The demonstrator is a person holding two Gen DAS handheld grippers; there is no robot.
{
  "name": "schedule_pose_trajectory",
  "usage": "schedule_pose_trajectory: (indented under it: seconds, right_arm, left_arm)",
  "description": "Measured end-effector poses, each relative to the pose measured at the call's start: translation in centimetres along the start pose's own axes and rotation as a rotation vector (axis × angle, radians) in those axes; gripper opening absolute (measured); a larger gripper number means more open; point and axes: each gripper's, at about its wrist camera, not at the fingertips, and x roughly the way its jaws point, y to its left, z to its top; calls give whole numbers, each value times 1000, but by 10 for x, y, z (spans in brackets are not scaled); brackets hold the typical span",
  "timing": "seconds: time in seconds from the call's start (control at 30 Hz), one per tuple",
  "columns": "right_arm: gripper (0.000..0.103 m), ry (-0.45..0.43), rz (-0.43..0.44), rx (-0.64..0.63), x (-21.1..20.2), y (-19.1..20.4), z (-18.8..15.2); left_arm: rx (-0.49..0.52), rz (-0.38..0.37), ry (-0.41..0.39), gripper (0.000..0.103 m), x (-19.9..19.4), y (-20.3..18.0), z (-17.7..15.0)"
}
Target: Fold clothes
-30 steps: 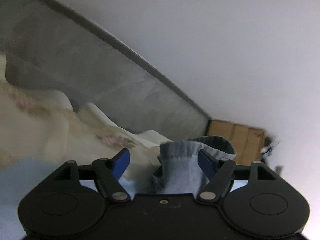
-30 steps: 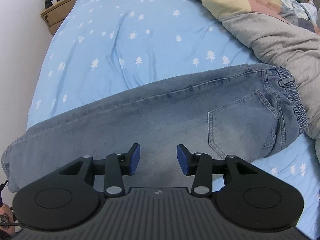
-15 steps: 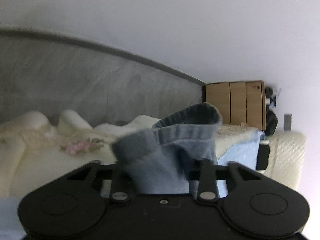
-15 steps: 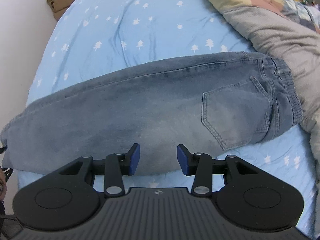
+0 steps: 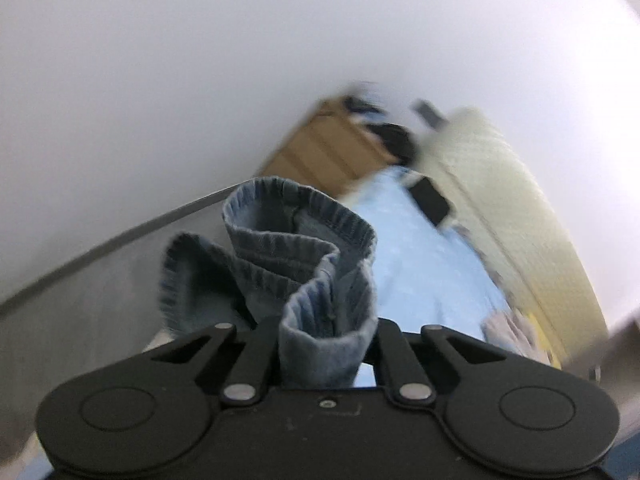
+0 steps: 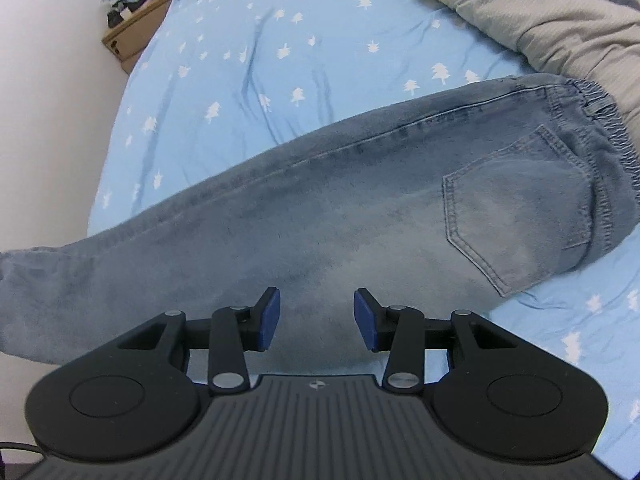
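Left wrist view: the left tongs (image 5: 326, 354) are clamped on a bunched, ribbed hem of faded blue denim (image 5: 304, 256), raised clear of the light blue bed sheet (image 5: 420, 272) beyond them. In the right wrist view, the right tongs (image 6: 316, 320) are held apart with nothing between them, just above the faded blue denim jeans (image 6: 320, 208), which are spread lengthwise across the tree-printed sheet, waistband and back pocket far to the tongs' right. A fold is judged to be in hand: the lifted hem is probably to be carried toward the waistband, while the mid-leg may need steadying by the right tongs.
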Motion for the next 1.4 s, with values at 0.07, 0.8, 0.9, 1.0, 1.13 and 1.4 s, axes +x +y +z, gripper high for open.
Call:
schedule_pose_trajectory:
  seconds: [0.07, 0.8, 0.9, 1.0, 1.13, 1.4]
  right_arm:
    - [44, -18, 21, 15, 1, -8, 7]
    - [44, -281, 145, 167, 14, -193, -32]
    - [44, -322, 168, 168, 20, -210, -44]
    - [46, -341, 182, 134, 26, -210, -49]
    - [51, -353, 179, 84, 25, -195, -37]
    - [51, -390, 28, -48, 0, -148, -10]
  left_arm:
    - [89, -44, 5, 6, -2, -40, -2]
    - [612, -185, 365, 7, 158, -275, -319]
    - [633, -178, 382, 13, 168, -262, -358]
    - [658, -192, 406, 23, 173, -254, -365]
    - [672, -209, 367, 48, 128, -251, -350]
    - [630, -238, 270, 57, 76, -234, -304]
